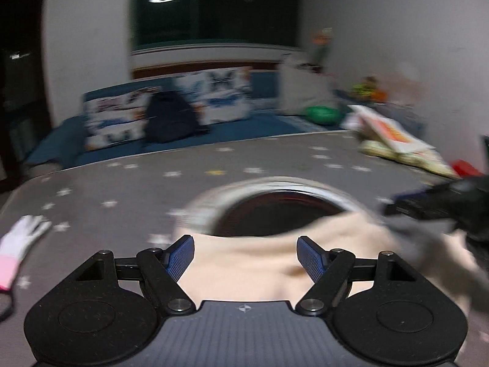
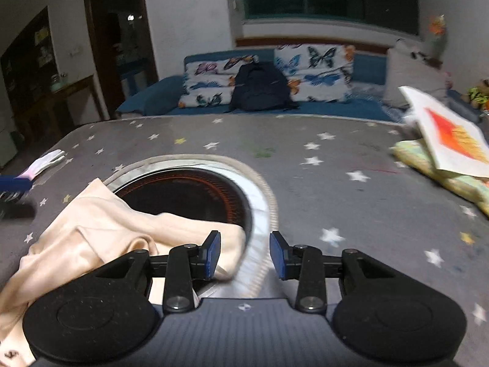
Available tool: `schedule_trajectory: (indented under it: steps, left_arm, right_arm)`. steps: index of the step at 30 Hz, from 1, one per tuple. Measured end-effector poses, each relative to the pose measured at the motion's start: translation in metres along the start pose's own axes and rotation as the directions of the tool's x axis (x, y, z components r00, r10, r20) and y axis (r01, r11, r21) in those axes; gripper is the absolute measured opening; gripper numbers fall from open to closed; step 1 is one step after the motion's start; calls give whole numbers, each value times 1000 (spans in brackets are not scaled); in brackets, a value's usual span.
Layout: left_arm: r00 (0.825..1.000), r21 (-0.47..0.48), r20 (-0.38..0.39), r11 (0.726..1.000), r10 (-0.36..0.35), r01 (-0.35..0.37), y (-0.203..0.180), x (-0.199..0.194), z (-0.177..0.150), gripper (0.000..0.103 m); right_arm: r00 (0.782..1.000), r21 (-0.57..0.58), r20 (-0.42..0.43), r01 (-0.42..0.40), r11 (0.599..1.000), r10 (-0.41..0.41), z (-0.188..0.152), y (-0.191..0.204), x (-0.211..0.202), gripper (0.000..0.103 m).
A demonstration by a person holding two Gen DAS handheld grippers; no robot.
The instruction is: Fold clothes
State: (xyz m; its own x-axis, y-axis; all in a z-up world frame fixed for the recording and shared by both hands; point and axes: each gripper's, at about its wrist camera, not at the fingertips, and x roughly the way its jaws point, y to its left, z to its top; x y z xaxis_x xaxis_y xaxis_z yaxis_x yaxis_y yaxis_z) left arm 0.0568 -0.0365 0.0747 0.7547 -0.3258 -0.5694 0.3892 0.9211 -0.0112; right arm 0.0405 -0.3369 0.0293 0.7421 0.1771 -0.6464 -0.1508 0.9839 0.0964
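Beside the round heater (image 2: 183, 195), a cream garment (image 2: 91, 232); glove (image 1: 21, 244), perhaps, nearby.

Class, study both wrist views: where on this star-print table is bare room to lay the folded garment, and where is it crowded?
Bare star-print tabletop lies between the round inset burner and the stacked book and cushion at right; another strip runs along the far edge. Crowded: the near left, where the cream garment overlaps the burner, and the white glove beyond.

Motion blur smears the cream garment (image 1: 250, 263) and the right gripper (image 1: 440, 205) in the left wrist view; frame edges crop the white glove (image 1: 18, 244).
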Motion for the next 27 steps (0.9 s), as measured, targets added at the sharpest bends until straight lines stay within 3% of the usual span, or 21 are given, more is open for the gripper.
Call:
schedule_trajectory:
  steps: [5,16,18,24,25,26,27]
  left_arm:
    - [995,-32,-74,997,69,-72,30,46,4,77]
    - [985,0,-173,1000,27,-27,39,103,2,73]
    - [983,5,-181,1000,18,-18,38,109,2,65]
    - [985,21,-174,1000,-2,6,37,113,-1,27]
    - [985,17,-172,1000,-2,5,37,113,0,19]
    - [986,19,-168,1000,3,0,38,114,1,14]
    - [987,17,-163,1000,12,-9,39,113,2,10]
  right_arm:
    - [998,-7,-55,-20,1000,20,2,5,29,35]
    - [992,3,-109,-56,998,56,3,1,55,36]
    - [992,-4,-111,-56,998,55,3,1,57,38]
    - [992,-30,-110,-70,997,66,6,3,60,38]
    - [991,-35,-110,-76,996,72,7,4,61,34]
    - [990,-35,-112,-90,995,86,8,5,62,20]
    - [989,-35,-113,-100,994,95,10,5,63,17]
